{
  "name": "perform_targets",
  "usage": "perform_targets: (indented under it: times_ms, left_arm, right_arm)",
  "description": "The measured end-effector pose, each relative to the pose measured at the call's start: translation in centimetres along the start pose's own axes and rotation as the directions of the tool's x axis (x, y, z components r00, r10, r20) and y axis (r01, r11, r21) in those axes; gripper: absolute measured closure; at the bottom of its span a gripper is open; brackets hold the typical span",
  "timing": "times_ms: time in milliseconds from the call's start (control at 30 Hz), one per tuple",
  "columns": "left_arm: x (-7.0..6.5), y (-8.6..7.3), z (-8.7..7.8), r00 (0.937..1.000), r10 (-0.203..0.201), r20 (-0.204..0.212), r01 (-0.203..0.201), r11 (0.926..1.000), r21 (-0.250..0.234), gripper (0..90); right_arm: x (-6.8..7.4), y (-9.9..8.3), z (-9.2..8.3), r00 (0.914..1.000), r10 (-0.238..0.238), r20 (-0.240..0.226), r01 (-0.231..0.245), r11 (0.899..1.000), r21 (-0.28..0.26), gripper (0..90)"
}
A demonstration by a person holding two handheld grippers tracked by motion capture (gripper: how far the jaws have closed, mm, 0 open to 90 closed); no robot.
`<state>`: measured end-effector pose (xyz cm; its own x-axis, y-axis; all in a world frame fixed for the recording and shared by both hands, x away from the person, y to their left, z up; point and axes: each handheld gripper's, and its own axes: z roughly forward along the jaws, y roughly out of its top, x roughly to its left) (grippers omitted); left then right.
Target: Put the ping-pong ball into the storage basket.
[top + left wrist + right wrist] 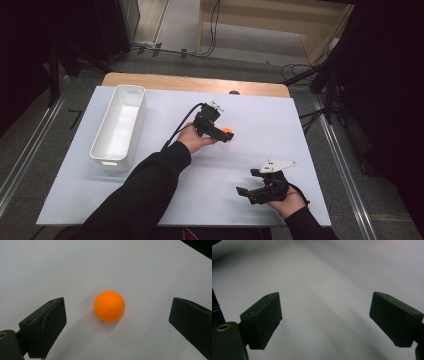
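The ball (109, 306) sits on the white worktop (260, 125), right in front of the left gripper (117, 325). In the left gripper view, the gripper is wide open, with one black jaw on each side of the ball. The ball lies about halfway between them, a bit ahead of the tips, and touches neither one. It is round, so it has no long side to line up with.

In the high view, the left gripper (224, 136) is right at the ball (227, 131), out in the middle of the worktop. The right gripper (250, 192) is well apart from it, near the person's edge, and it is wide open too, with nothing in it.

So the left gripper is the near one. I think it needs to slide forward a little, then close on the ball. The white bin (120, 125) waits off to the left.
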<state>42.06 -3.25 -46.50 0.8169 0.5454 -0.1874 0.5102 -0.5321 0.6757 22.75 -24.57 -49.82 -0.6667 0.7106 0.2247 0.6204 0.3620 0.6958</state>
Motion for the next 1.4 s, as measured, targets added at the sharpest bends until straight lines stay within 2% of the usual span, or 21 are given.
perform_targets:
  times_ms: [233, 433, 600, 800, 900, 1100, 1167, 1233, 1267, 1400]
  left_arm:
    - [0.1, 0.3, 0.6, 0.9998, 0.005, -0.018, -0.005, 0.9998, -0.021, 3.7]
    - [0.3, 0.6, 1.3, 0.9995, 0.002, -0.030, -0.002, 1.0000, -0.009, 3.7]
    - [-0.1, 0.9, 1.7, 0.9991, 0.025, -0.036, -0.025, 0.9996, -0.010, 3.7]
    - [-0.2, 0.5, 2.6, 0.9988, 0.018, -0.045, -0.018, 0.9998, -0.011, 3.7]
    - [-0.2, 0.4, 2.8, 0.9981, 0.026, -0.055, -0.027, 0.9996, -0.011, 3.7]
    - [-0.3, 0.2, 3.3, 0.9981, 0.042, -0.045, -0.042, 0.9991, -0.009, 3.7]
    - [-0.4, -0.1, 3.7, 0.9976, 0.033, -0.060, -0.033, 0.9994, -0.006, 3.6]
    - [-0.2, -0.3, 3.9, 0.9986, 0.014, -0.051, -0.015, 0.9997, -0.018, 3.6]
    - [-0.2, -0.6, 4.0, 0.9975, 0.019, -0.068, -0.020, 0.9997, -0.016, 3.6]
    - [0.0, -1.0, 4.3, 0.9971, 0.018, -0.074, -0.019, 0.9998, -0.006, 3.7]
  right_arm:
    - [0.0, 0.0, 0.0, 1.0000, 0.001, 0.000, -0.001, 1.000, -0.002, 9.5]
    - [0.0, 0.0, 0.0, 1.0000, -0.002, -0.001, 0.002, 1.000, -0.003, 9.5]
    - [0.0, 0.0, -0.1, 1.0000, -0.002, -0.002, 0.002, 1.000, -0.003, 9.5]
    - [0.0, 0.0, -0.1, 1.0000, -0.003, -0.002, 0.003, 1.000, -0.004, 9.5]
    - [0.0, 0.0, 0.0, 1.0000, 0.000, -0.004, 0.000, 1.000, -0.003, 9.5]
    - [0.0, 0.0, 0.0, 1.0000, 0.001, -0.004, -0.001, 1.000, -0.003, 9.5]
    - [0.0, 0.0, 0.0, 1.0000, -0.002, -0.003, 0.002, 1.000, -0.004, 9.5]
    - [0.0, 0.0, -0.1, 1.0000, -0.002, -0.003, 0.002, 1.000, -0.003, 9.5]
    - [0.0, 0.0, -0.1, 1.0000, -0.003, -0.003, 0.003, 1.000, -0.005, 9.5]
    - [0.0, 0.0, 0.0, 1.0000, 0.000, -0.004, 0.000, 1.000, -0.002, 9.5]
